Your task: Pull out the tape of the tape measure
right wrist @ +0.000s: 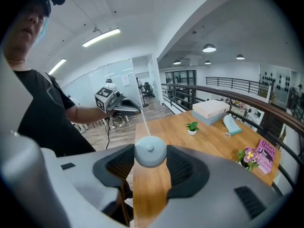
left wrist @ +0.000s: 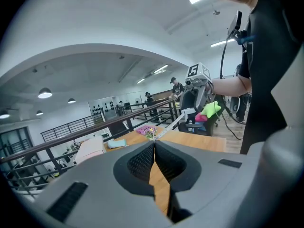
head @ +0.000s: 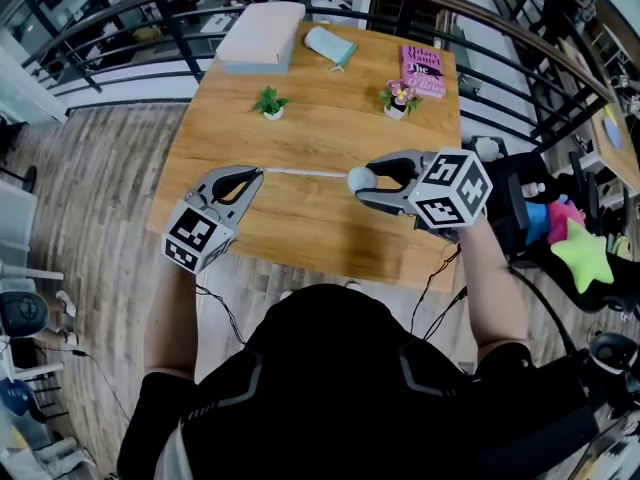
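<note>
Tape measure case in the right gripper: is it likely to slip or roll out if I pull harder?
Its round, smooth-looking case sits between the pads of the right gripper on its curved sides, so it may twist or slip. The thin tape, taut to the shut left gripper, probably goes floppy once slack.

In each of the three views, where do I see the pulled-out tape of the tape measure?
Head view: the tape stretches across the centre, from the left claw to the right claw.
Left gripper view: the tape runs from the shut claw tip up to the right.
Right gripper view: the tape rises from the round case at centre.
Shared landmark: the pink-flowered pot plant.
</note>
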{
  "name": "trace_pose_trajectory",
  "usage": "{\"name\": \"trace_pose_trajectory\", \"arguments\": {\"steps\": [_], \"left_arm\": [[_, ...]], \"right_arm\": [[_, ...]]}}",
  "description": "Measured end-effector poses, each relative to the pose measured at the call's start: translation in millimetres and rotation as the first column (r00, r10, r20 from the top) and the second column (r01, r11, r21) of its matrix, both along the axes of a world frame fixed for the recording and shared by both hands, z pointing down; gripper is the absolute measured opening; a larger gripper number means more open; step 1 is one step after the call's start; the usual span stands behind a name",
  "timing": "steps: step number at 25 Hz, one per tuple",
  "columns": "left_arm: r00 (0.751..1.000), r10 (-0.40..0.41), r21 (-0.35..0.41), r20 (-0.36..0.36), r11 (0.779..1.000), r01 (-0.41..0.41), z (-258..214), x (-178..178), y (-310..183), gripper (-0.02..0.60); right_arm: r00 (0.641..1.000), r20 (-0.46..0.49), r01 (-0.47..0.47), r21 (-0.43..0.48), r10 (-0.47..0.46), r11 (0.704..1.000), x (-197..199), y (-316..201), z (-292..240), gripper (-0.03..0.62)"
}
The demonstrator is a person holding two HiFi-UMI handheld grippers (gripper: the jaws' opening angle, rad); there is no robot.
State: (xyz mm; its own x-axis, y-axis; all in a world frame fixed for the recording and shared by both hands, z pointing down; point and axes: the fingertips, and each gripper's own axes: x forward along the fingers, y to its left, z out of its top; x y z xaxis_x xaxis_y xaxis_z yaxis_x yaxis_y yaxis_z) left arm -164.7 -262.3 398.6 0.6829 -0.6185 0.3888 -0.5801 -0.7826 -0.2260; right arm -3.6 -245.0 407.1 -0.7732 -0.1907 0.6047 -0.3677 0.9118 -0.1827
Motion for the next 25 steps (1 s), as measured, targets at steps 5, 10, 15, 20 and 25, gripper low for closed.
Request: {"name": "trace_pose_trajectory", "arguments": {"steps": [5, 10, 15, 20, 25], "left_arm": [[0.999, -0.046, -0.017, -0.011, 0.999, 0.046, 1.0, -22.9, -3.0, 0.031], [0.999, -0.05, -0.032, -0.006, 0.998, 0.05, 4.1, -30.1, -8.3, 0.031], [0.998, -0.06, -0.035, -0.005, 0.998, 0.059, 7.3, -30.9, -11.8, 0.031], [0.995, -0.101, -0.03, 0.02, 0.994, 0.102, 14.3, -45.1, -18.0, 0.031], [0.991, -0.137, -0.059, -0.009, 0.989, 0.136, 17.6, -59.7, -23.1, 0.031]], "right_arm": [[0.999, -0.004, -0.041, -0.002, 0.041, 0.999, 13.0, -1.0, 1.6, 0.222], [0.999, -0.01, -0.04, 0.003, 0.041, 0.999, 12.3, 0.5, 2.6, 0.222], [0.998, -0.014, -0.059, 0.003, 0.059, 0.998, 17.8, 2.1, 7.0, 0.221], [0.994, -0.056, -0.094, 0.034, 0.096, 0.995, 32.1, -5.0, 8.6, 0.222], [0.993, -0.02, -0.118, 0.017, 0.118, 0.993, 42.5, -6.8, 6.9, 0.222]]}}
